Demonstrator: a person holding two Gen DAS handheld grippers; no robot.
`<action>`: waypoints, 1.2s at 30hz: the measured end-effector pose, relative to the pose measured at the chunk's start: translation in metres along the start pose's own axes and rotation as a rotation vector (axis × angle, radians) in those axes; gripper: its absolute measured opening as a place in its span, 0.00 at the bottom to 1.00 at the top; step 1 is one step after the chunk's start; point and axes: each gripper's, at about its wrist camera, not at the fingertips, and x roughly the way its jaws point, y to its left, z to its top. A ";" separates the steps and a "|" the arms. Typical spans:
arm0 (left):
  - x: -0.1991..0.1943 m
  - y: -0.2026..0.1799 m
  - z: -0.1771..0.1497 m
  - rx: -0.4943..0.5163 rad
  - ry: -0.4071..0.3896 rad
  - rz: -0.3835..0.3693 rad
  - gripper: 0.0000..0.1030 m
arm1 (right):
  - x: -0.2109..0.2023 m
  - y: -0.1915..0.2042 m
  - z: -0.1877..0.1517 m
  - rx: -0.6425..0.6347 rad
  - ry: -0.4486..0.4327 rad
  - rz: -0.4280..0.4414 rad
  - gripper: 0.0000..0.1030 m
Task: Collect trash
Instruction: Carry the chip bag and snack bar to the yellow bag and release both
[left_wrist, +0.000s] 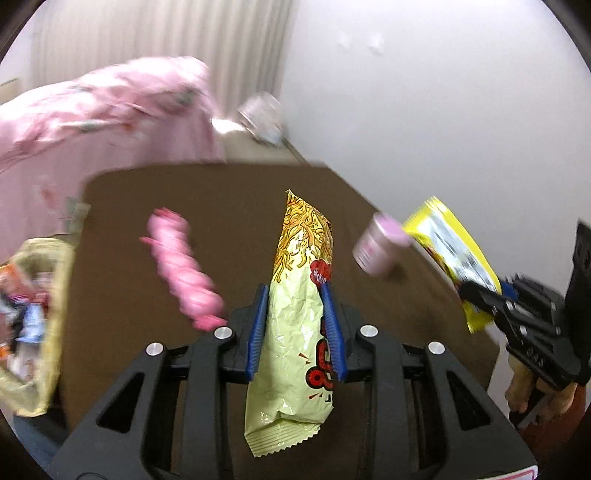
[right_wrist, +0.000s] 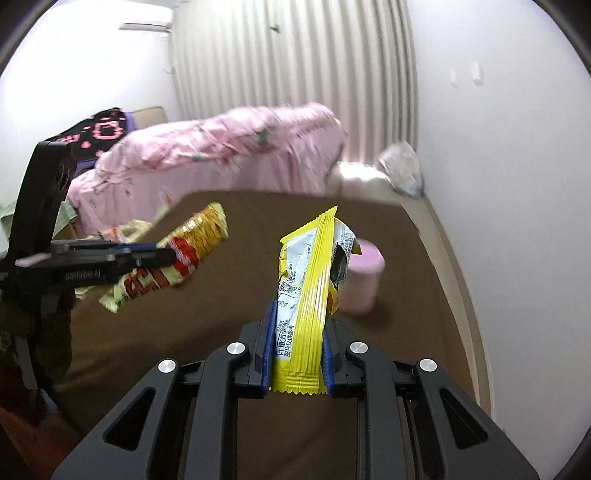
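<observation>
Left gripper (left_wrist: 295, 325) pinched a pale-green noodle-snack packet (left_wrist: 295, 321) above the brown table (left_wrist: 221, 192), between a pink twisted wrapper (left_wrist: 183, 271) and a pink cup (left_wrist: 376, 243). From the right wrist, the right gripper (right_wrist: 299, 354) clamped a yellow wrapper (right_wrist: 308, 302) upright, with the cup just behind it.

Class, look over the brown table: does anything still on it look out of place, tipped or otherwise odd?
Yes. A pink wrapper lies loose on the brown table, and a pink cup sits nearby; whether it is tilted is unclear through the blur. Both look like uncollected trash.
</observation>
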 end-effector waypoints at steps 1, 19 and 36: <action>-0.011 0.011 0.003 -0.024 -0.031 0.024 0.27 | 0.001 0.009 0.010 -0.023 -0.017 0.021 0.19; -0.155 0.216 -0.027 -0.432 -0.367 0.543 0.28 | 0.068 0.165 0.116 -0.313 -0.030 0.364 0.19; -0.015 0.292 -0.064 -0.532 0.039 0.560 0.27 | 0.213 0.246 0.120 -0.421 0.177 0.529 0.19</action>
